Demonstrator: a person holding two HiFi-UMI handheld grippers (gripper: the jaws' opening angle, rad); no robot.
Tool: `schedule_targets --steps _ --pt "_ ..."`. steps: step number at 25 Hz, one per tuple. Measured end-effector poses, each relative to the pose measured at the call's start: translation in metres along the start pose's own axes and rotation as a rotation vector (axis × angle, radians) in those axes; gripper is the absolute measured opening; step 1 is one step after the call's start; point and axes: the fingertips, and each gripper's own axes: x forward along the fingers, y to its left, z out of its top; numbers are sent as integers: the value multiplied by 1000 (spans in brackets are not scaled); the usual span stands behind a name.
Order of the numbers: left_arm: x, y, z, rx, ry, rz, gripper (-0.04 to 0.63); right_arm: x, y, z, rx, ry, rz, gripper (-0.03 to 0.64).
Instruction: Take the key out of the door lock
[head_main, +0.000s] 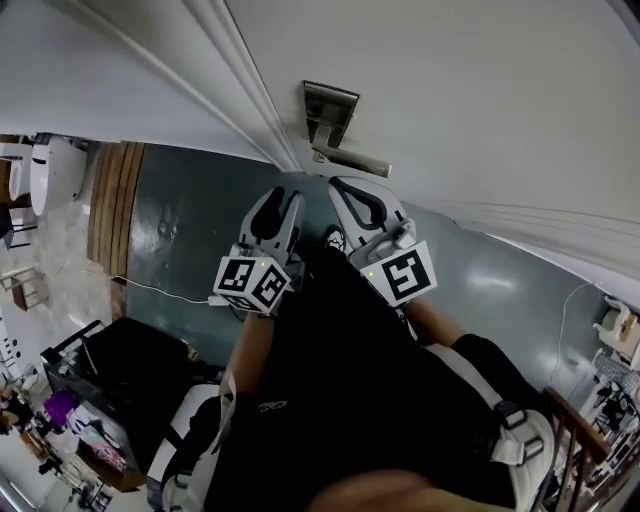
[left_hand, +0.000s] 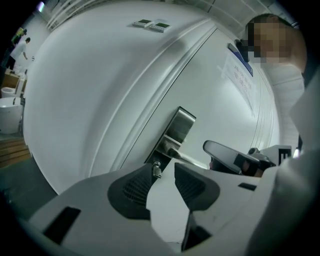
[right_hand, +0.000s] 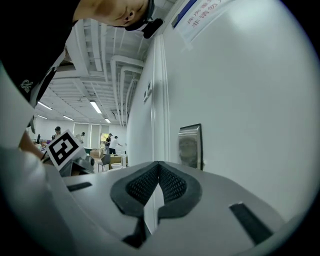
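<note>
One key (left_hand: 156, 170): seated in the lock plate (left_hand: 179, 129) under the lever handle (left_hand: 187, 160); only its small metal head sticks out, dead ahead of the left gripper (left_hand: 163, 166), just past the tip of its left-hand jaw, not between the pads; too small to pick out in the head view
Handling (judgement): light, stiff, smooth metal, likely slippery; little to hold; pinch the flat head across its faces, pull straight out along the keyway; if it binds it may need turning to the release angle first; side load could bend it
Left gripper: jaws parted, nothing held, gap wide enough for the key head; needs a small shift toward its left-hand jaw, then forward
Right gripper (right_hand: 159, 164): pads clenched together on nothing; lock plate ahead of it and off to its right-hand side, not touching; sits close beside the left gripper in the head view
Edges: lever handle just above and beyond the key, closest thing to snag a jaw; door frame moulding (head_main: 240, 80) runs off the left gripper's outer side, apart from it
Open room: flat white door (head_main: 480, 100) around the plate; free space behind both grippers for a straight pull back; right gripper near enough to crowd the left
</note>
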Motion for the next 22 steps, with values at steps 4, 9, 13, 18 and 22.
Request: schedule_targets --steps 4,9,13,18,22 --pt "21 1 -7 -38 40 -60 152 -7 -14 -2 2 16 -85 8" --pt "43 5 -19 -37 121 -141 152 -11 -24 -8 16 56 -180 8" --pt "57 9 -24 -58 159 -192 152 -8 -28 -9 12 69 -240 8" --pt "70 13 -28 -108 184 -239 152 -6 -29 -13 2 93 -299 8" --pt "81 16 -33 -140 205 -265 150 -7 -34 -14 7 108 -349 8"
